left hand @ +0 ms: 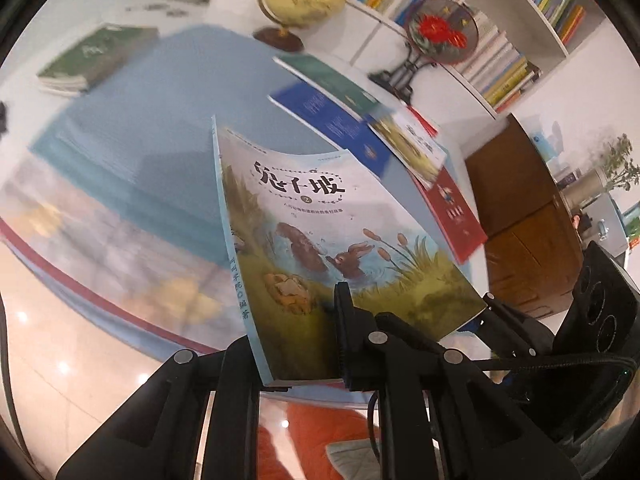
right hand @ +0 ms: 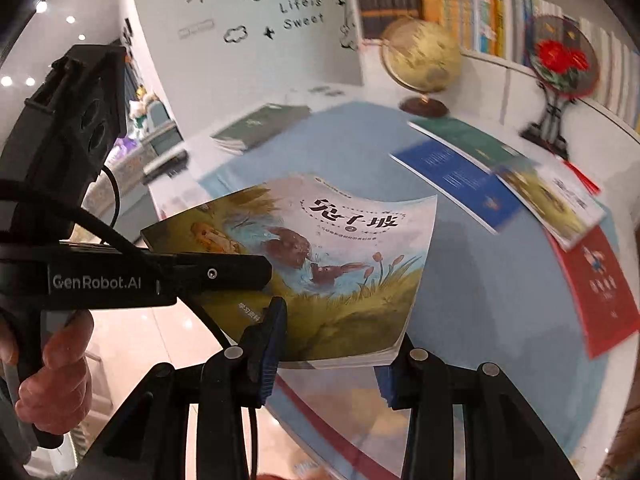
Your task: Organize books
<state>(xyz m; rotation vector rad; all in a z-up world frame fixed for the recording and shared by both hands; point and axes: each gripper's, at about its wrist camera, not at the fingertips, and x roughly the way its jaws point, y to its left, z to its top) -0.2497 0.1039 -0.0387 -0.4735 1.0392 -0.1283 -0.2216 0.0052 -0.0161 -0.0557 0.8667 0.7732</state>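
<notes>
A picture book with rabbits in a pond on its cover hangs lifted and tilted above the blue mat. My left gripper is shut on its lower edge near the spine, one finger hidden behind the cover. From the right wrist view that left gripper shows side-on, clamped on the book's left edge. My right gripper is shut on the book's near corner, a finger on each face. The right gripper's fingertip shows at the corner of the cover.
Overlapping books lie in a row on the mat's right side: green, blue, another rabbit cover, red. A green stack sits at the back left. A globe, a fan ornament and full shelves stand behind.
</notes>
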